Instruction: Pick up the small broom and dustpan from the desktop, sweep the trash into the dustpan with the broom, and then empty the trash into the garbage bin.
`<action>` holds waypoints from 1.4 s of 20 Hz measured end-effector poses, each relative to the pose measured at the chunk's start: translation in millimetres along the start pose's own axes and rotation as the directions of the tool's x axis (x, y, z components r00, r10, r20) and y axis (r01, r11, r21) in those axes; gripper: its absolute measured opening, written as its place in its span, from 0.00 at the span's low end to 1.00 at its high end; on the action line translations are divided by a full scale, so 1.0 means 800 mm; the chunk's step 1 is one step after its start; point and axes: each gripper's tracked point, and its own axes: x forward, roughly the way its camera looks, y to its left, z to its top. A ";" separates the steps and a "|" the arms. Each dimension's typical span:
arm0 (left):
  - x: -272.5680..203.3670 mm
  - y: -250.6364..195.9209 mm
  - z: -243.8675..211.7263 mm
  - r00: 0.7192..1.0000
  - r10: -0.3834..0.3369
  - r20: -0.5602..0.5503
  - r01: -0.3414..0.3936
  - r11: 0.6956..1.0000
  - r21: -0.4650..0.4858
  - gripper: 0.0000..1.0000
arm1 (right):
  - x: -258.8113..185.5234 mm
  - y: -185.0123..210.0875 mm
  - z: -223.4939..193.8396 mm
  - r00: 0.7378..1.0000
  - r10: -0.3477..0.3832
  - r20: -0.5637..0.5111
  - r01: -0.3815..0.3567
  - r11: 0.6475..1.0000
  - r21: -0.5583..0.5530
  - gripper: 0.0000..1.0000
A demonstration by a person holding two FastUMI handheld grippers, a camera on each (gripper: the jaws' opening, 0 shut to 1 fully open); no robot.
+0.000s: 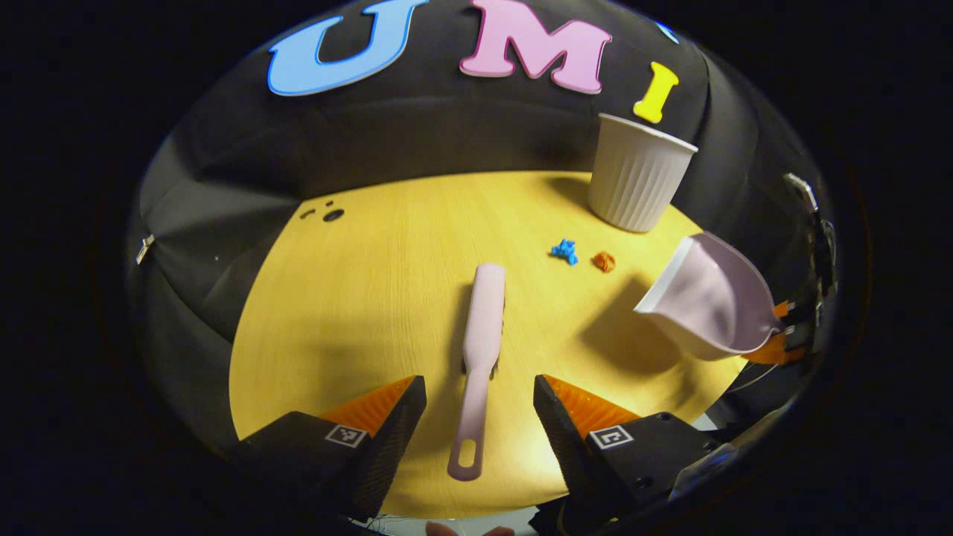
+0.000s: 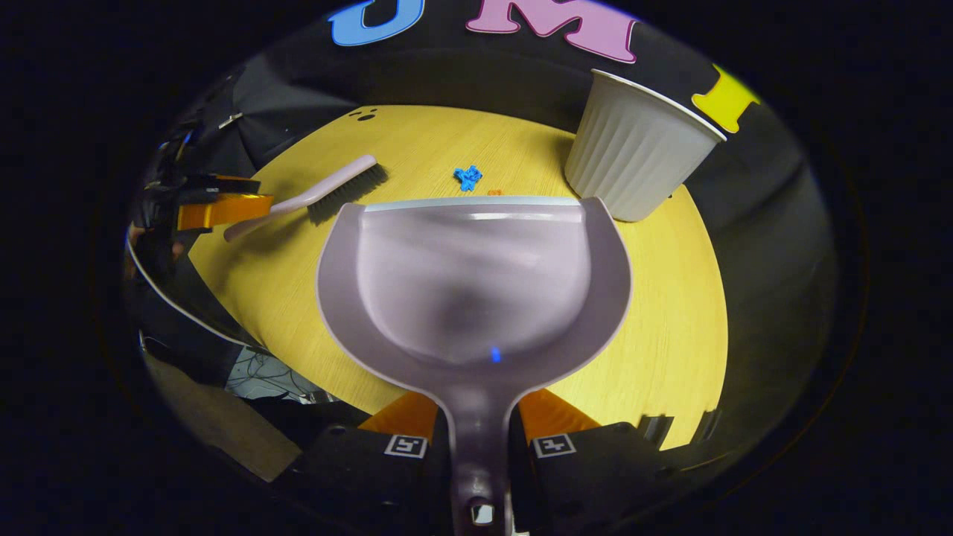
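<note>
A pale pink broom point(image 1: 480, 350) lies flat on the yellow round table point(image 1: 372, 298), its handle end between the open fingers of my left gripper point(image 1: 480, 406), neither finger touching it. My right gripper point(image 2: 476, 428) is shut on the handle of the pale pink dustpan point(image 2: 476, 275), held above the table. The dustpan point(image 1: 707, 301) hangs at the right in the left gripper view. A blue scrap point(image 1: 565, 251) and an orange scrap point(image 1: 604, 261) of trash lie beyond the broom. The blue scrap point(image 2: 467, 177) sits just past the dustpan's front lip. The broom point(image 2: 327, 193) lies at the left.
A white ribbed bin point(image 1: 640, 175) stands at the table's far right edge, close to the trash; the bin point(image 2: 636, 152) is also at upper right in the right gripper view. Small dark holes point(image 1: 327, 214) mark the table's far left. Black cloth walls surround the table.
</note>
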 end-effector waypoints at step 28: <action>0.163 -0.047 0.145 0.997 -0.016 -0.077 0.033 0.973 0.228 0.27 | 0.062 -0.059 0.003 0.943 0.139 -0.303 -0.166 0.984 -0.064 0.40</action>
